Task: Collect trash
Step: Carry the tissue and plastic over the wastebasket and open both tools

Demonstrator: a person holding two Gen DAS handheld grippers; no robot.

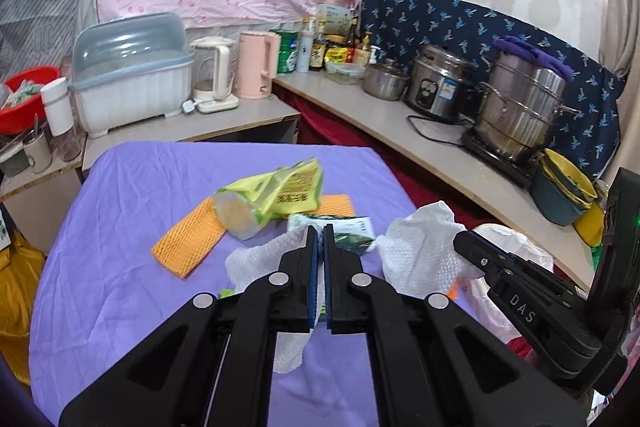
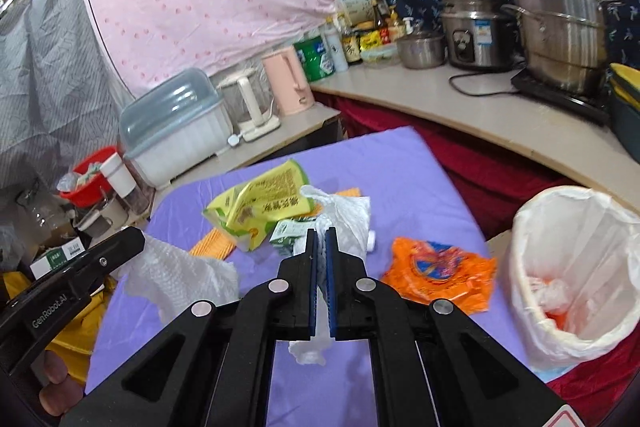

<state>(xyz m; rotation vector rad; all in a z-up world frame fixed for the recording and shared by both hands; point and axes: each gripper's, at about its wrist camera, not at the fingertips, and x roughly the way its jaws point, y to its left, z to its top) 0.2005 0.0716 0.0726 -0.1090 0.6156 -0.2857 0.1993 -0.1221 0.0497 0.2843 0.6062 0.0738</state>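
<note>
Both jaws pinch white tissues (image 1: 260, 259) above table.

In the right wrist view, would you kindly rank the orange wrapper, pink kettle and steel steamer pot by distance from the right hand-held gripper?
1. Orange wrapper, on the purple cloth, right of the right hand-held gripper.
2. Pink kettle, far-left shelf.
3. Steel steamer pot, far-right counter.

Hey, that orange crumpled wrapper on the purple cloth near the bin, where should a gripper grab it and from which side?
Grip the orange wrapper on a raised crumpled fold near its middle, coming from above. It lies fairly flat on the purple cloth, so its edges give little to pinch, while the creases stand up. Its top looks unobstructed; the lined bin stands just beside it.
</note>
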